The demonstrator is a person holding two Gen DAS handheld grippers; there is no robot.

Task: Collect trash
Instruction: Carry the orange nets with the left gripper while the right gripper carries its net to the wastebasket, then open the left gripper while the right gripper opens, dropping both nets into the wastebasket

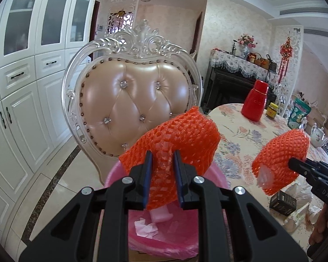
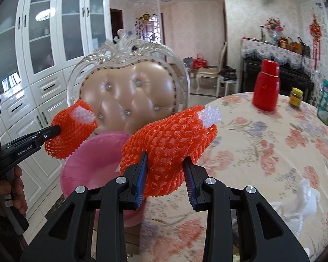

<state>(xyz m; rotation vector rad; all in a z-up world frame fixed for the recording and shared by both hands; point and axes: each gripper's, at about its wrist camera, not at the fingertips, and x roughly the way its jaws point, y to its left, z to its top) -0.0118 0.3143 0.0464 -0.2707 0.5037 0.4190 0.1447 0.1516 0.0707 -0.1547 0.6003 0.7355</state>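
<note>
- The left tongs [image 1: 163, 174] are clamped on an orange foam net [image 1: 177, 144], holding it right over the pink-lined bin [image 1: 164, 235].
- The right tongs [image 2: 165, 174] pinch a second orange net [image 2: 168, 148] with white foam at its tip; it hangs between the bin and the flowered surface [image 2: 262, 148].
- In my judgement, the left net can drop as soon as it is centred over the opening.
- The right one should travel fully past the pink rim before letting go, because light foam bounces off edges.
- White wrappers [image 2: 299, 198] and a small dark box [image 1: 283, 203] remain on the surface.
- Beyond stands the tufted chair [image 1: 133, 100].
</note>
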